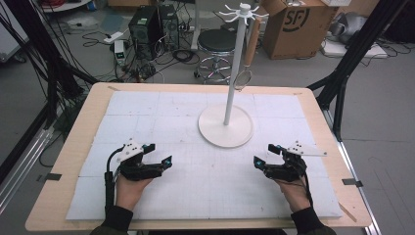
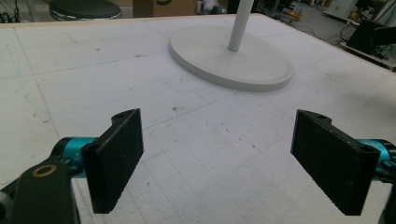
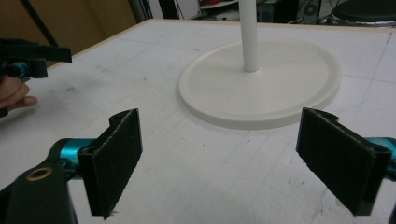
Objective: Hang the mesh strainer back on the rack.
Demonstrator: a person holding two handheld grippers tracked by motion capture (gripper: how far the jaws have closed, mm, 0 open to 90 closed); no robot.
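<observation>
A white stand (image 1: 234,68) with a round base (image 1: 225,126) rises from the middle of the white mat; its base also shows ahead in the left gripper view (image 2: 233,60) and the right gripper view (image 3: 261,86). A wooden-handled utensil with a wire loop (image 1: 247,58) hangs from a hook at its top. My left gripper (image 1: 159,154) rests low at the front left, open and empty (image 2: 219,158). My right gripper (image 1: 264,155) sits at the front right, open and empty (image 3: 224,161). Both point toward the stand's base.
The white mat (image 1: 161,117) covers most of the wooden table (image 1: 78,142). Beyond the far edge stand a black stool (image 1: 216,44), a cardboard box (image 1: 293,24) and computer cases (image 1: 147,24). Black frame legs (image 1: 342,73) flank the table.
</observation>
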